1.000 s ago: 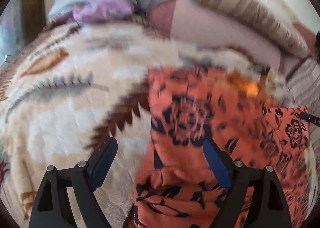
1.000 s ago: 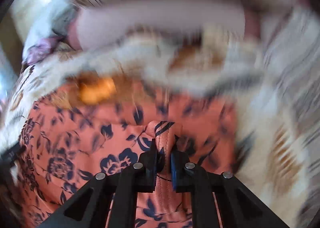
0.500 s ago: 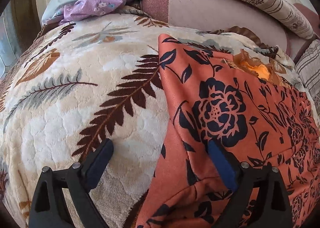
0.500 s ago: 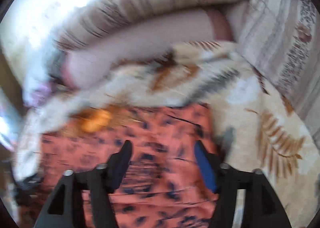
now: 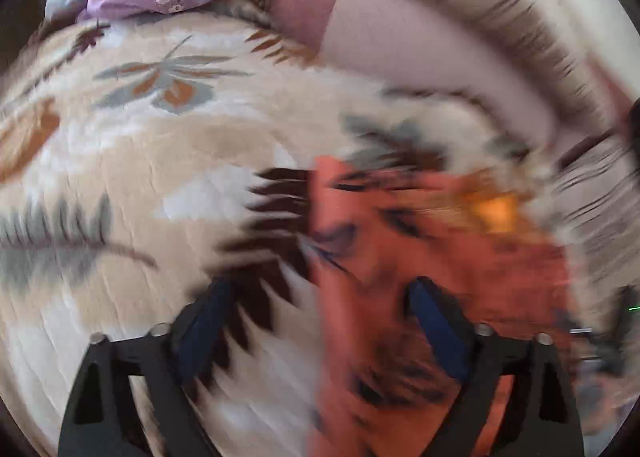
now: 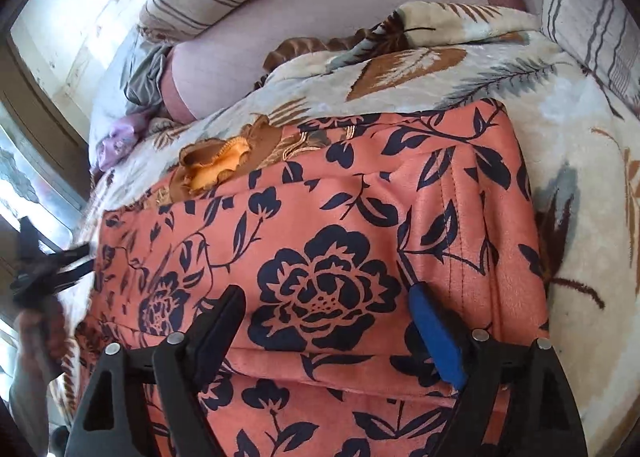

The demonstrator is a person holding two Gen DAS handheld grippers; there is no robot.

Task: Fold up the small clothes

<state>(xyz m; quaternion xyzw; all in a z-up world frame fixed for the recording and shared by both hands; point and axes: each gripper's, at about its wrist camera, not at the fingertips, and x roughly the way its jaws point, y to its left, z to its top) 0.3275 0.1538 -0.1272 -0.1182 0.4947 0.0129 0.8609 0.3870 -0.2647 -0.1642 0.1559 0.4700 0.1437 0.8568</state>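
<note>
Orange floral garment (image 6: 340,257) sharp only in right view; both jaws wide, just moved, empty.

On my feeds both tools match: the right gripper (image 6: 326,321) shows black triangular-cutout finger frames with silver screws and a blue pad at four o'clock, the left gripper (image 5: 316,317) blurs into the same black frames, round silver screws and dark-blue pads.

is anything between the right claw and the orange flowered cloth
Nothing visible. The right claw hangs open directly over the orange cloth with dark blue flowers spread on the leaf-print blanket, its fingers astride the big flower, gripping nothing.
</note>
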